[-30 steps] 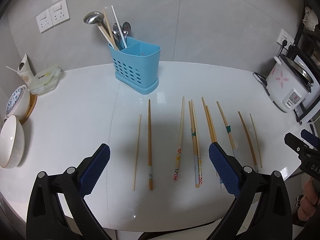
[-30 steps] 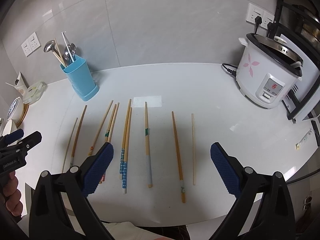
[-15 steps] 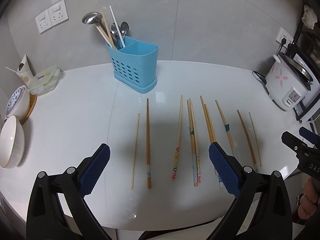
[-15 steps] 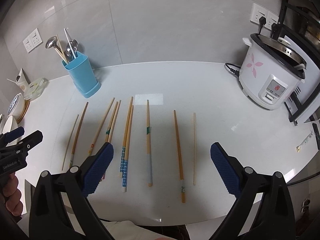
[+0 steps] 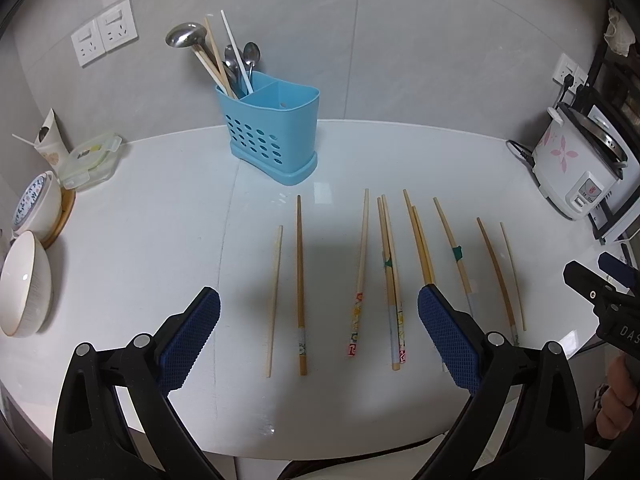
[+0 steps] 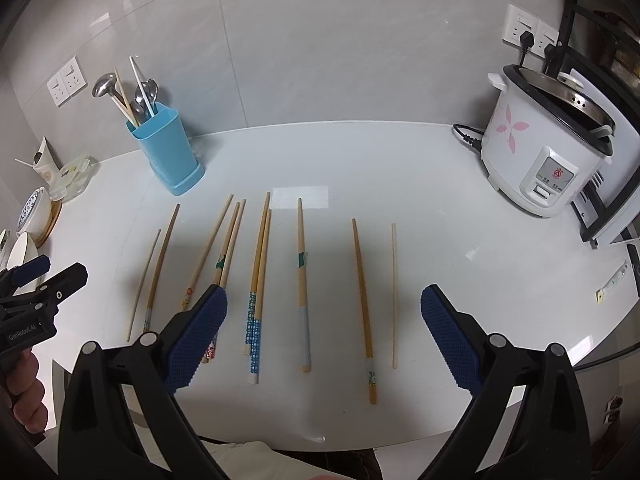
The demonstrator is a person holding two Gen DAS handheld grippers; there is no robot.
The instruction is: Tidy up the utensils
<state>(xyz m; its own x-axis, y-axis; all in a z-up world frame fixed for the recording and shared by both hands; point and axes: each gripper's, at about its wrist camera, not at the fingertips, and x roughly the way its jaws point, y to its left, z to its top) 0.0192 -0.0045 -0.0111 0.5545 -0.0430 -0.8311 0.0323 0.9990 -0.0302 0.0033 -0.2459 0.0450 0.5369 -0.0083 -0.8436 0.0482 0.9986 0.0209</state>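
Chopsticks [image 5: 362, 272] shifted slightly lower in view | left tongs [image 5: 319, 338], right tongs [image 6: 324, 334] wide, empty | counter edge [image 6: 600, 344] near.

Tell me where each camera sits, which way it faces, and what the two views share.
Left wrist: on the left gripper, facing the chopsticks and blue holder; its open fingers show, right gripper at the edge.
Right wrist: on the right gripper, facing the chopsticks' right end and rice cooker; open fingers show.
Shared: chopsticks, holder, cooker.
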